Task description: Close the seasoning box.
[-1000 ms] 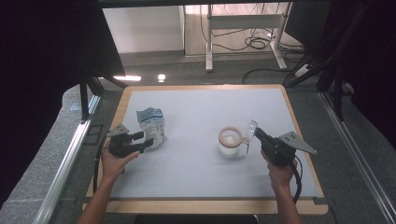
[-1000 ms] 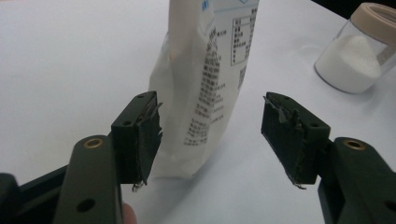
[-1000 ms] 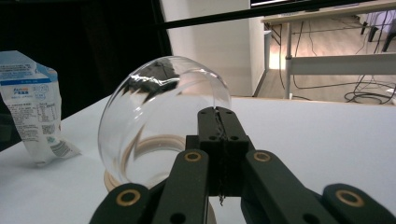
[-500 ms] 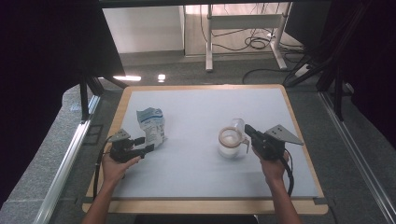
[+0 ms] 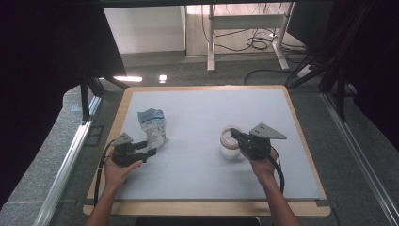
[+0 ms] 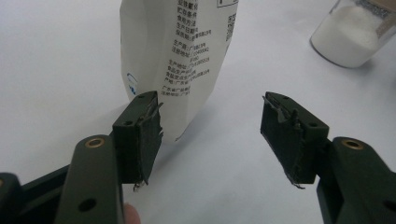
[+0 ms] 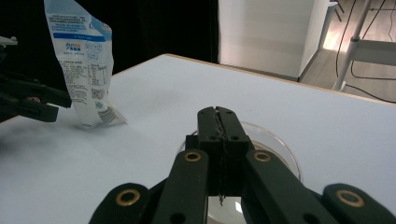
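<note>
A white and blue printed bag [image 5: 153, 125] stands upright on the left of the table. My left gripper [image 5: 151, 152] lies just in front of it, jaws open, the bag [image 6: 187, 56] ahead of the gap and untouched by the pads. In the left gripper view its tips [image 6: 210, 121] frame bare mat. A clear open jar [image 5: 230, 143] with white powder in it [image 6: 355, 32] stands right of centre. My right gripper [image 5: 235, 135] is shut, tips [image 7: 218, 112] over the jar's rim [image 7: 280, 144], nothing visible between the jaws. The right gripper view also shows the bag [image 7: 81, 65].
The pale mat [image 5: 197, 108] covers a wood-edged table [image 5: 301, 127]. Black curtains stand at the left and right. Beyond the far edge are a floor, cables and a desk frame [image 5: 244, 28].
My right gripper has moved left, from beside the jar to over its rim, and stayed shut. The left hand, the bag and the jar have kept their places.
</note>
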`<state>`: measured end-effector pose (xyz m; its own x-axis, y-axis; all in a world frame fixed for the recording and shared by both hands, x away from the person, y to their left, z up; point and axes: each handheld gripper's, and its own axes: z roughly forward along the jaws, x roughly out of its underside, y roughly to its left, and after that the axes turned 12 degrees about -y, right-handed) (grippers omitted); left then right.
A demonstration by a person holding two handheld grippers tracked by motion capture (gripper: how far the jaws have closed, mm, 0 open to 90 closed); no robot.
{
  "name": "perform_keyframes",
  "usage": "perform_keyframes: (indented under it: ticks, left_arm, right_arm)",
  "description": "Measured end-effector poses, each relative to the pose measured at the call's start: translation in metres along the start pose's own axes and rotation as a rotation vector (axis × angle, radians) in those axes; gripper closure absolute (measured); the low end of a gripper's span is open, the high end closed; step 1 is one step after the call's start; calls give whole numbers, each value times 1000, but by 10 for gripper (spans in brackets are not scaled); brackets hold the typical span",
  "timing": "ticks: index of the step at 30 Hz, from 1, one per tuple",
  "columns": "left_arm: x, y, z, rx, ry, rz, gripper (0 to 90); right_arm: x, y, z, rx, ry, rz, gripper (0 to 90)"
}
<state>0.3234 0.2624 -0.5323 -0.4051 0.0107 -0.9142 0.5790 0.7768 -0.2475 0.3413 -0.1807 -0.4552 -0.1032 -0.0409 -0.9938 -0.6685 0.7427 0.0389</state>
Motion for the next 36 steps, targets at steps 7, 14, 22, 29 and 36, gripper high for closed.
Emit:
perform_keyframes:
  ticks: [7,14,22,29,36]
  left_arm:
    - [3,-2,0,8,11,8,377]
    - [7,-5,3,12,24,10,377]
    - [8,-10,5,11,39,24,377]
    - [14,-11,6,17,48,20,377]
    - [15,-12,7,22,50,17,376]
  right_arm:
    - [1,-9,-15,18,-20,12,896]
    - [15,-29,-54,74,-44,46,886]
    - [35,-52,-75,124,-14,76,876]
    - [60,-67,-77,156,68,91,870]
    - [73,-72,-72,154,119,90,638]
